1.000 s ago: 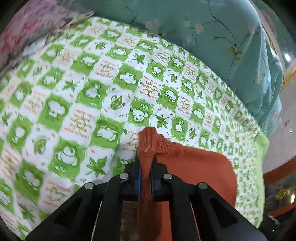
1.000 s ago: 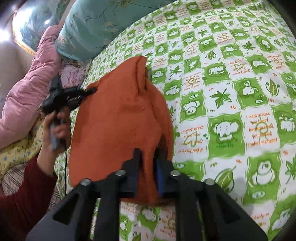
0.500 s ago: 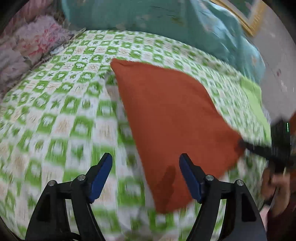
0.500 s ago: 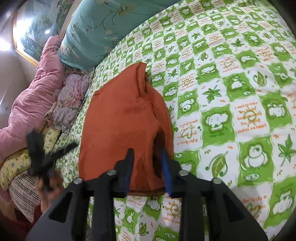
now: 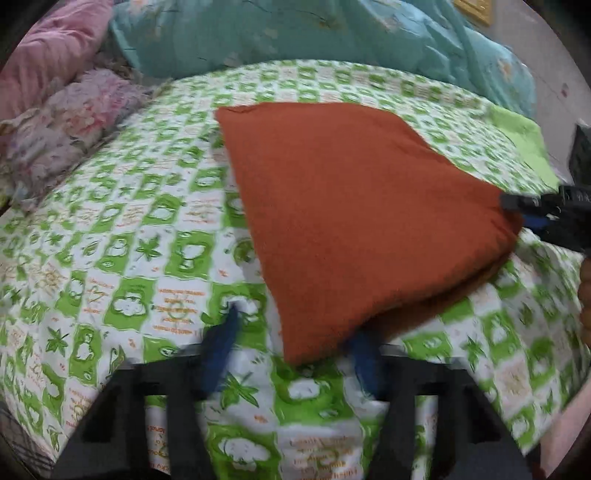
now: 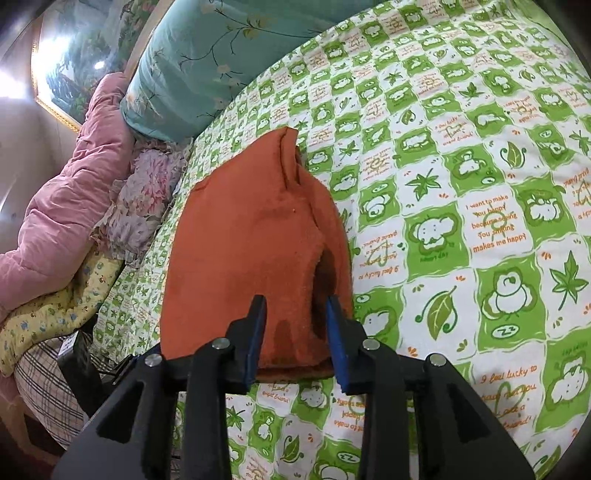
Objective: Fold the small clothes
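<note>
Now that the left gripper (image 5: 291, 350) has let go of the collar it pinched a second ago and swung round to the near corner, the sweater (image 5: 351, 221) lies folded flat on the bedsheet (image 5: 110, 258), mid-bed. Its jaws are closing with that corner between them, pads not yet pressing. At three o'clock the right gripper (image 6: 295, 332) has loosened too; its jaws straddle the hem and are closing, without a clear pinch. Probably one fold is laid and both are regripping for another. Pillows (image 5: 295, 33) sit at twelve.
</note>
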{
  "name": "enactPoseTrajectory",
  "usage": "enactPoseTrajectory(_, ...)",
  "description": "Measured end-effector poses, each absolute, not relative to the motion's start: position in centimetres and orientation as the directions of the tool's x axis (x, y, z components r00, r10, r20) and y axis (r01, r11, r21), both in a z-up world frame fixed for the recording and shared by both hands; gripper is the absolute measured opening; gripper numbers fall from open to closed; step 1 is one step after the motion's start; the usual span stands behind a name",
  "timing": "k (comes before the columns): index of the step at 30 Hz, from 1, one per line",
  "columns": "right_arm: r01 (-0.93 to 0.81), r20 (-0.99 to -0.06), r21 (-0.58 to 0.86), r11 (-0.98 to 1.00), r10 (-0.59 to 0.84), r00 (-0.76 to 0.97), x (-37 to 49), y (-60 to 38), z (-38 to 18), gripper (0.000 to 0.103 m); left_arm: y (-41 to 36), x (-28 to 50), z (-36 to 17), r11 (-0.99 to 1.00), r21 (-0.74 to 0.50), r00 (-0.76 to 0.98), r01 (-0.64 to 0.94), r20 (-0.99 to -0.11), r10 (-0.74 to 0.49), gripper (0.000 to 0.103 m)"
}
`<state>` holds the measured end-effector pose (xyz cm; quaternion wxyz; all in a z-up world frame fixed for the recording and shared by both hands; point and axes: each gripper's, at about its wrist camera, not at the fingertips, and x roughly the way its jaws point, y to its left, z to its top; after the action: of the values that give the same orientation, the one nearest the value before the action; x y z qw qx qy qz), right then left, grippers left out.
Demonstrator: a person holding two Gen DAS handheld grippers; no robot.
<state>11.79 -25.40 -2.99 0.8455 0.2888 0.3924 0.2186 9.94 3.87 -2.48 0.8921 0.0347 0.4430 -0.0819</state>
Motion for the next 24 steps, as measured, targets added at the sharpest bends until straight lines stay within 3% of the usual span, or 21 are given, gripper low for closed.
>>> enactPoseTrajectory(1, -0.147, -0.544, 0.653, 0.742, 0.596, 0.591, 12.0, -25.1, -3.0, 0.006, 4.0, 9.8, -2.3, 0.988, -0.023, 0.607, 0.154, -0.786, -0.113, 0.029)
enactPoseTrajectory(3, -0.167, -0.542, 0.644, 0.746, 0.6, 0.589, 11.8, -24.5, -2.4, 0.005, 3.9, 9.2, -1.8, 0.992, 0.013, 0.635, 0.125, -0.769, -0.07, 0.017)
enactPoseTrajectory(7, -0.295, -0.376, 0.691, 0.66, 0.677, 0.633, 9.8, -25.0, 1.1, 0.004, 4.3, 8.0, -2.0, 0.991, 0.093, 0.659, 0.094, -0.752, 0.008, 0.014)
enactPoseTrajectory(8, -0.302, -0.381, 0.675, 0.673, 0.669, 0.639, 9.7, -25.0, 1.5, 0.004, 4.5, 8.1, -2.6, 0.992, 0.08, 0.637, 0.098, -0.771, -0.001, 0.014)
enactPoseTrajectory(14, -0.197, -0.596, 0.542, 0.817, 0.539, 0.594, 11.0, -24.4, -2.9, 0.004, 4.9, 8.4, -2.5, 0.996, 0.005, 0.607, 0.085, -0.793, -0.048, 0.01)
enactPoseTrajectory(17, -0.159, -0.6, 0.573, 0.804, 0.544, 0.587, 10.9, -25.3, -4.4, 0.004, 5.5, 8.8, -2.7, 0.996, -0.04, 0.583, 0.081, -0.808, -0.08, 0.01)
enactPoseTrajectory(24, -0.152, -0.659, 0.477, 0.866, 0.466, 0.591, 10.7, -24.3, -4.5, 0.004, 6.1, 8.9, -3.0, 0.994, -0.081, 0.559, 0.076, -0.822, -0.11, 0.012)
